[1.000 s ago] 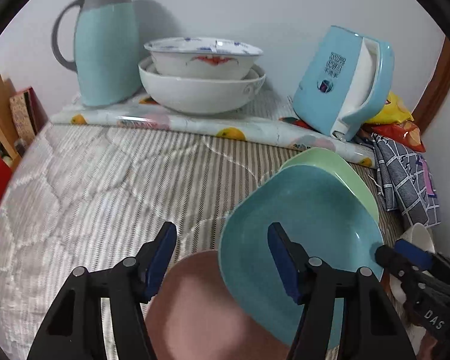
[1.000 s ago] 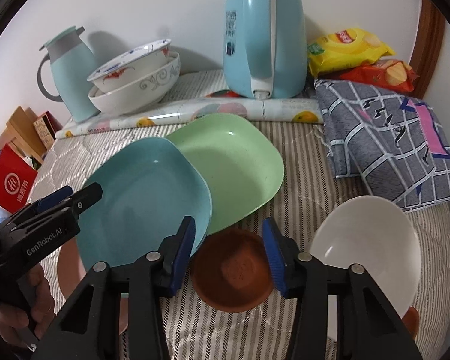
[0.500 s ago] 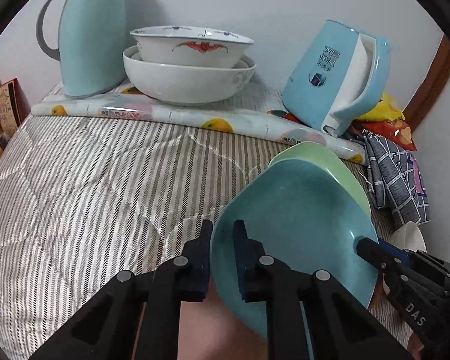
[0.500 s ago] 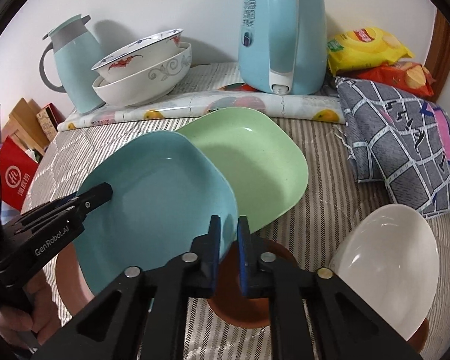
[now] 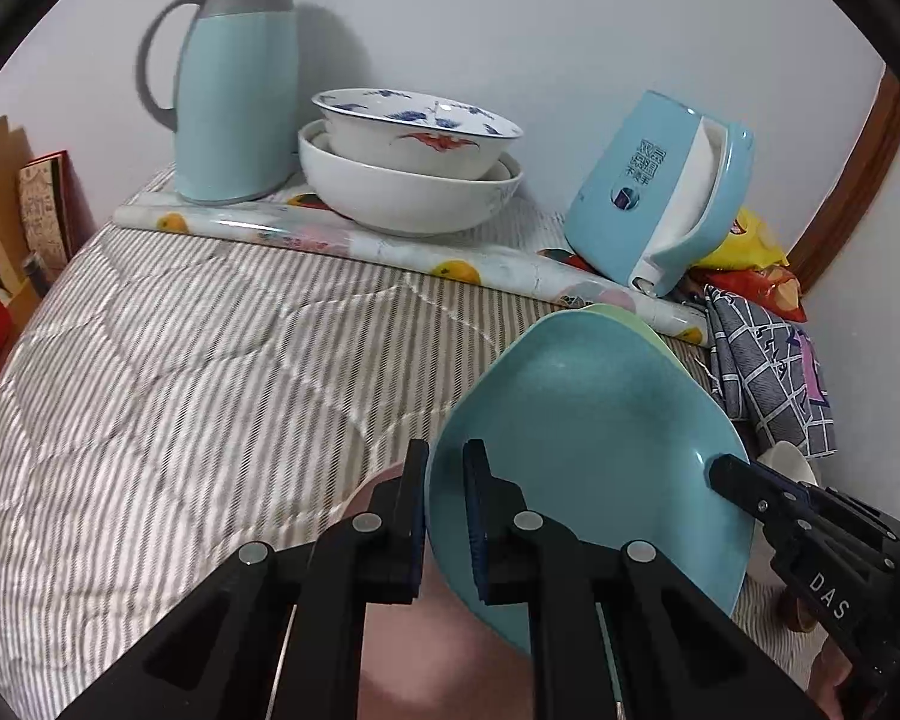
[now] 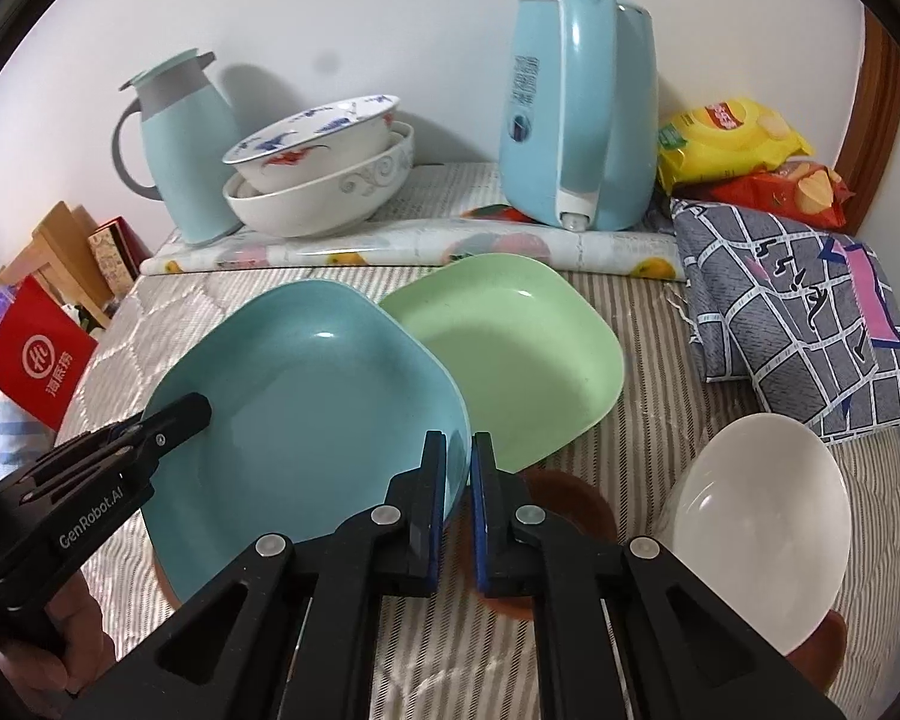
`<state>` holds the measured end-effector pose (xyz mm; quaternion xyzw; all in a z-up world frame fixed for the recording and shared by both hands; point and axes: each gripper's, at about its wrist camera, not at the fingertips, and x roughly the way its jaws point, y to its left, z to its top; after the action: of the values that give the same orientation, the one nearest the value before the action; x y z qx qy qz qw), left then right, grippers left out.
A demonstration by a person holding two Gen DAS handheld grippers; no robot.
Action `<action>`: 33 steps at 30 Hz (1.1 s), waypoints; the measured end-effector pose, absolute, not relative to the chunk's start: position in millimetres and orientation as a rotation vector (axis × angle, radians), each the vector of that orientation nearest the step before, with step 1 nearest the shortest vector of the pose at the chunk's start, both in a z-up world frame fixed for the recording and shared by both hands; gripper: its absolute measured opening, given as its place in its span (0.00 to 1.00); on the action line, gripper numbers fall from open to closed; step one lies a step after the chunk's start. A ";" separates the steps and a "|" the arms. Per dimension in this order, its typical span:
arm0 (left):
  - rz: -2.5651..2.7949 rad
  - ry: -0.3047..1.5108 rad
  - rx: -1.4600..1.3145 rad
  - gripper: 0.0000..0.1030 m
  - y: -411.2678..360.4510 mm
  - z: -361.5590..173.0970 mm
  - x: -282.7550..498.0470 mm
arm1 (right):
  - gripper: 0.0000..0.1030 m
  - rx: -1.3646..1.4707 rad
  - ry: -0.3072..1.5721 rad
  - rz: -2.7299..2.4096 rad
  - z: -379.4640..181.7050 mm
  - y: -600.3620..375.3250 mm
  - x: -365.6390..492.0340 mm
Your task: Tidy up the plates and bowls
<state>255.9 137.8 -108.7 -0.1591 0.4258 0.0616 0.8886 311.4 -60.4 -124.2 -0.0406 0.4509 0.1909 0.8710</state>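
A teal square plate [image 5: 594,438] [image 6: 312,408] is held tilted above the striped table. My left gripper [image 5: 447,510] is shut on its left rim, and my right gripper [image 6: 459,498] is shut on its right rim. The left gripper also shows in the right wrist view [image 6: 168,420], and the right gripper in the left wrist view [image 5: 744,486]. A green plate [image 6: 510,348] lies just behind the teal plate. A pink plate [image 5: 438,648] lies under it. A small brown dish [image 6: 576,510] and a white bowl [image 6: 756,522] sit to the right.
Two stacked white bowls [image 5: 408,180], a teal thermos jug [image 5: 234,78] and a blue kettle [image 6: 582,108] stand at the back on a rolled fruit-print sheet [image 5: 390,246]. A checked cloth [image 6: 798,312] and snack bags [image 6: 732,138] lie at the right. Boxes [image 6: 36,354] stand off the left edge.
Both grippers went from open to shut on the teal plate's opposite rims. The plate is now lifted and tilted a little higher.
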 end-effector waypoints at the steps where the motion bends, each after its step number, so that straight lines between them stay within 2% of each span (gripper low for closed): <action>1: 0.133 0.884 -0.334 0.11 139.8 -107.9 251.0 | 0.08 -0.089 0.941 0.405 -122.6 -58.3 306.9; 17: 0.185 0.905 -0.387 0.11 161.1 -124.7 194.9 | 0.07 -0.131 0.955 0.452 -137.0 -37.3 262.8; 33: 0.195 0.943 -0.370 0.11 164.5 -139.3 200.4 | 0.08 -0.168 1.010 0.437 -167.5 -25.1 272.4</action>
<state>200.4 164.5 -139.3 -0.1767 0.4511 0.0930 0.8698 272.4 -25.1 -167.5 -0.0796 0.4793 0.2073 0.8491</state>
